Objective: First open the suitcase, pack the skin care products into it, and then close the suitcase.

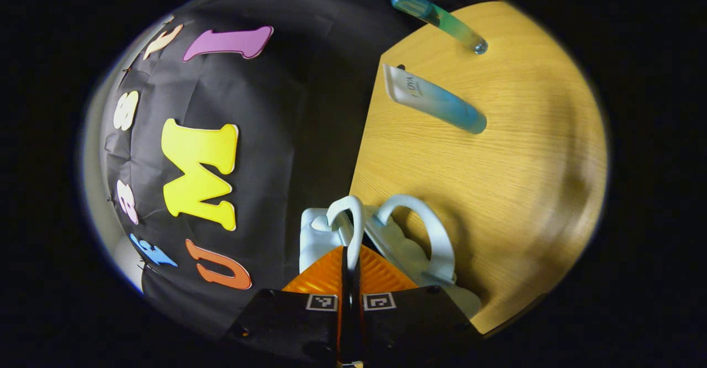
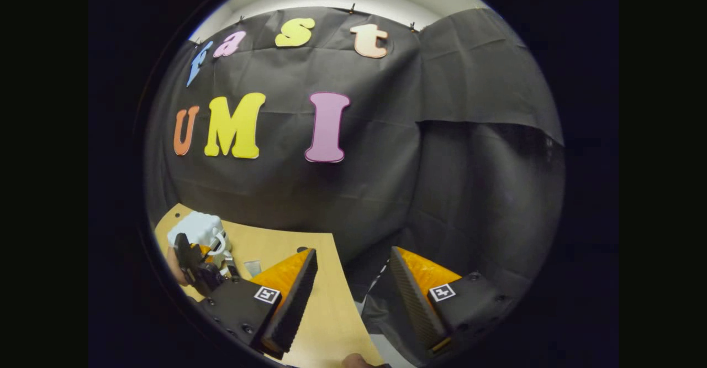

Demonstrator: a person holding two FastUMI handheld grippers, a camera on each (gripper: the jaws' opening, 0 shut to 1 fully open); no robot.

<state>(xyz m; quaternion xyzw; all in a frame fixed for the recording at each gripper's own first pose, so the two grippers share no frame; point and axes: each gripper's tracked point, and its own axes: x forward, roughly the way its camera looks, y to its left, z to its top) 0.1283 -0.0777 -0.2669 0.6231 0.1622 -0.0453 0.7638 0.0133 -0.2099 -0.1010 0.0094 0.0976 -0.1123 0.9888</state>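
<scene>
two handles, my left gripper (image 1: 350, 257) pinches one handle (image 1: 353, 219); lift slowly, steadily. right gripper (image 2: 353, 296) gapes empty.

Pale white suitcase (image 1: 326, 235) with white handles (image 1: 425, 230). Orange ribbed fingers (image 1: 323, 274), black bodies bearing black-and-white square markers (image 2: 267, 294). Light oak-grain table (image 1: 497, 180). White tube (image 1: 433, 100) fading to blue. Blue tube (image 1: 439, 20) fading to green, then clear.
</scene>
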